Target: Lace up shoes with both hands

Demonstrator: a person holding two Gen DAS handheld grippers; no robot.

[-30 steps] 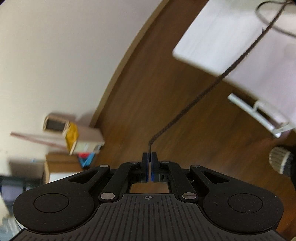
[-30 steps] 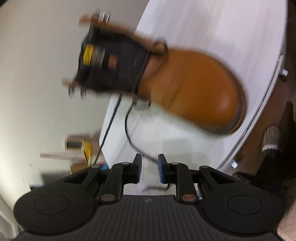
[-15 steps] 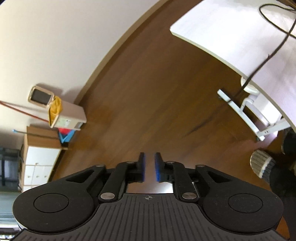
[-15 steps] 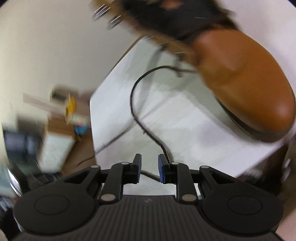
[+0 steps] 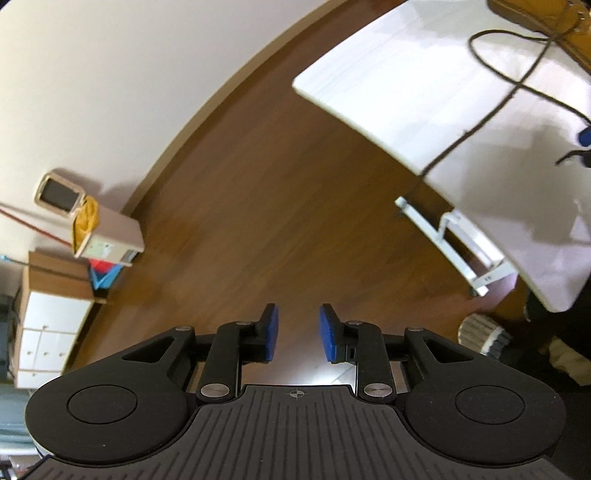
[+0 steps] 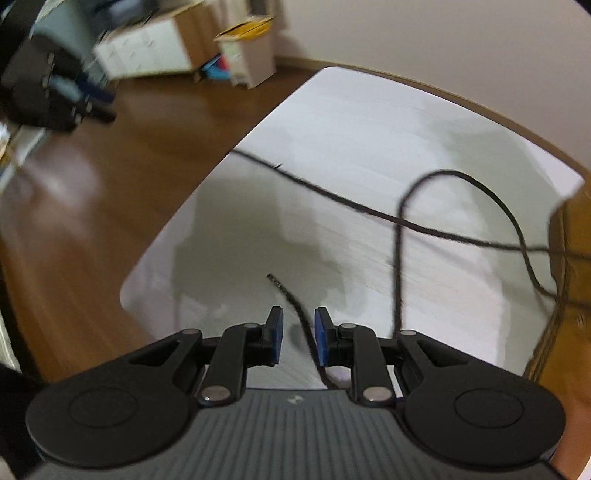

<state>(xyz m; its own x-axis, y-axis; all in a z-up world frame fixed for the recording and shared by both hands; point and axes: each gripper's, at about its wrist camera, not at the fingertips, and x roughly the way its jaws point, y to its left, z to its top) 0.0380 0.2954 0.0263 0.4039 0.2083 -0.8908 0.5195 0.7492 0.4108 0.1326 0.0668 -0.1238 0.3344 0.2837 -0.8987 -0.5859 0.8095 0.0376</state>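
Note:
The tan boot [image 5: 524, 13] shows only as a sliver at the top right of the left wrist view, on the white table [image 5: 388, 74]. Its dark lace [image 5: 484, 118] trails across the table and hangs over the edge. My left gripper [image 5: 297, 328] is open and empty, out over the wooden floor, away from the table. My right gripper [image 6: 295, 332] is open low above the table [image 6: 351, 122]. One lace end [image 6: 291, 299] lies between its fingers, not pinched. A second lace strand [image 6: 369, 211] crosses farther out. The boot [image 6: 572, 221] sits at the right edge.
Wooden floor [image 5: 277, 184] lies left of the table. A white cabinet [image 5: 48, 332], a cardboard box [image 5: 107, 236] and a small bin stand by the wall. The table's white leg frame [image 5: 454, 240] and a person's socked foot [image 5: 480, 332] are below the table edge.
My left gripper let go of the taut lace and opened wide; the lace dropped slack over the table edge. My right gripper swung away from the boot, down to the lace end.

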